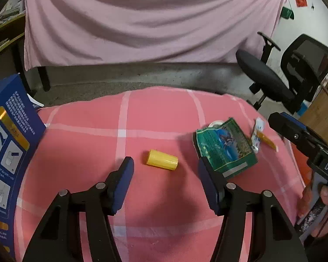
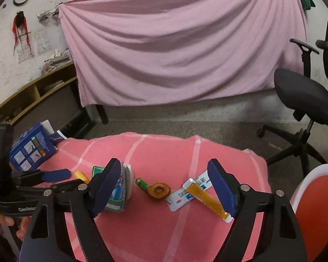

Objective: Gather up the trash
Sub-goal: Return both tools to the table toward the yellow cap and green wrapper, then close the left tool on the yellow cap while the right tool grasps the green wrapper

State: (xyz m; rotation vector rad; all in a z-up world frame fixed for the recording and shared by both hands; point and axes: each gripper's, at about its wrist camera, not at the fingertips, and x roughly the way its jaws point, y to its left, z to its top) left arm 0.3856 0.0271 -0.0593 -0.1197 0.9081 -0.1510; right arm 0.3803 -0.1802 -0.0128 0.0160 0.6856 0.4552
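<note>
A yellow cap (image 1: 162, 159) lies on the pink checked cloth (image 1: 98, 148), just ahead of my open, empty left gripper (image 1: 165, 170). A crumpled green packet (image 1: 226, 150) lies by the left gripper's right finger; it also shows in the right wrist view (image 2: 117, 193) behind my left finger. My right gripper (image 2: 167, 187) is open and empty above a green battery (image 2: 142, 184), a brown fruit scrap (image 2: 158, 190), a white-blue wrapper (image 2: 187, 193) and an orange sachet (image 2: 208, 198). The right gripper's body (image 1: 306, 144) shows at the right of the left wrist view.
A blue box (image 1: 8, 159) stands at the table's left edge, also in the right wrist view (image 2: 31, 147). A black office chair (image 2: 306, 100) stands at the right. A red and white bin (image 2: 317, 203) sits at the right edge. A pink drape (image 2: 175, 43) hangs behind.
</note>
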